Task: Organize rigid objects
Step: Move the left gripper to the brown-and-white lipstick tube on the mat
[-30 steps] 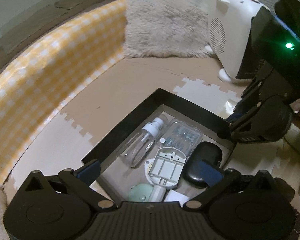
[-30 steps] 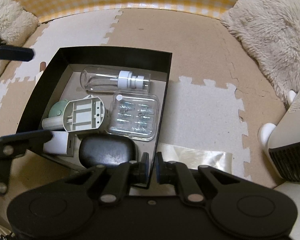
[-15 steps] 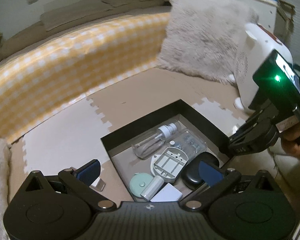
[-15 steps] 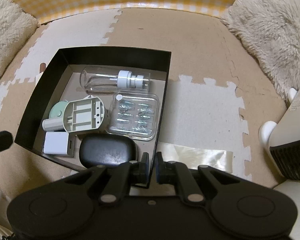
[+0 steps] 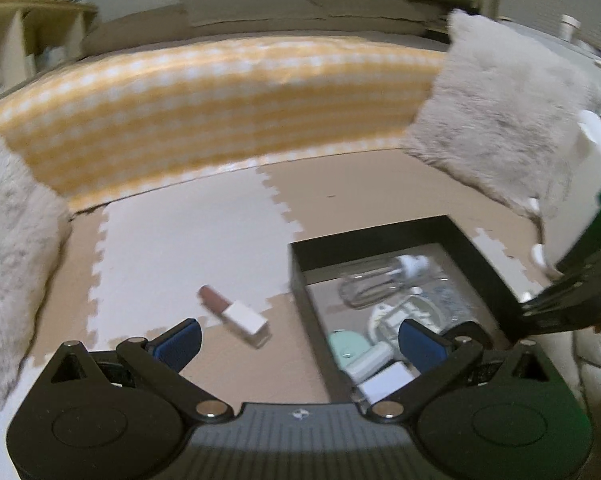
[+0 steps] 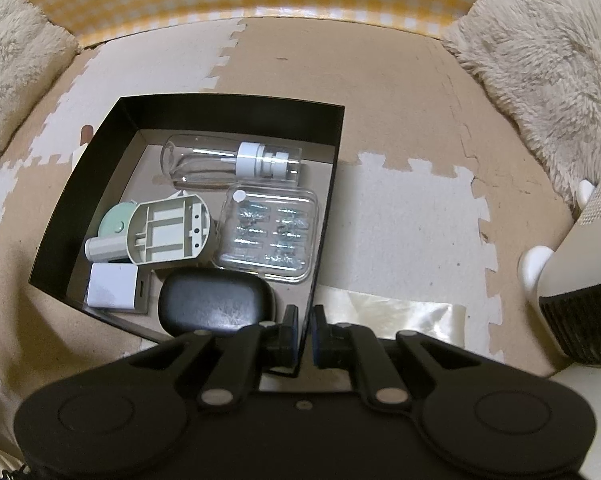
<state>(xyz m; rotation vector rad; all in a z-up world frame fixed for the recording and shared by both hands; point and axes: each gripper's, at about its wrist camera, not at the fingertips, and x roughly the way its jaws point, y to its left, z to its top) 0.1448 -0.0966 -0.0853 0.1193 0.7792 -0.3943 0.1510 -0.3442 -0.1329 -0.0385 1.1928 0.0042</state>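
Observation:
A black open box [image 6: 236, 110] sits on the foam floor mat and holds a clear pump bottle [image 6: 228, 162], a clear plastic case [image 6: 270, 236], a beige plastic holder [image 6: 168, 234], a mint round item [image 6: 114, 222], a white cube [image 6: 112, 292] and a black oval case [image 6: 216, 306]. My right gripper [image 6: 305, 330] is shut on the box's near right wall. A lipstick with a white cap [image 5: 236, 314] lies on the mat left of the box [image 5: 380, 236]. My left gripper [image 5: 296, 340] is open and empty, held above the mat, the lipstick between its fingers' line of sight.
A yellow checked bolster [image 5: 220, 100] runs along the back. Fluffy cushions lie at the right [image 5: 500, 112] and left [image 5: 8, 220]. A white heater [image 6: 580, 272] stands right of the box. A shiny tape strip [image 6: 396, 314] lies on the mat near my right gripper.
My left gripper has swung left and drawn back from over the box, so the lipstick on the mat has come into view. My right gripper has stayed clamped on the box wall.

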